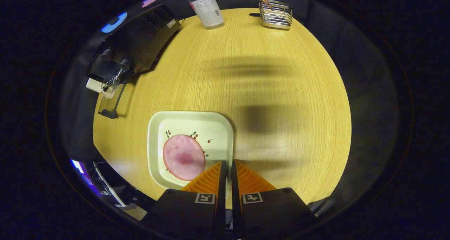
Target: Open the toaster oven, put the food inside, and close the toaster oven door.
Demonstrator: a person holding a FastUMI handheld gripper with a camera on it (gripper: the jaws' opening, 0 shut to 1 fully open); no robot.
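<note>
1. Fingers of our gripper (225, 164) are pressed nearly together with only a thin slit between them and nothing held; we carry it high above the worktop (267, 78), tips over the right rim of the plate (225, 127)
2. Food, a round pink slice of ham (183, 157), lies flat on that pale square plate, just ahead and left of the fingertips; we judge the plate sits at the near edge so the slice is easy to reach once the oven is ready
3. Toaster oven (140, 43) stands well apart from the plate, at the far left edge of the worktop; its glass door (111, 101) appears dropped open towards us, with a wire rack showing at the mouth, so we take the opening step as done and the loading step as next
4. Beyond, at the far edge, a clear bottle (207, 9) stands upright and a wire holder (276, 14) carries a stick-like item leaning out of it; both are clear of the path from plate to oven
5. Worktop is light wood grain with soft shadows across its middle; dark booth walls surround it, and cables lie below its near left corner
</note>
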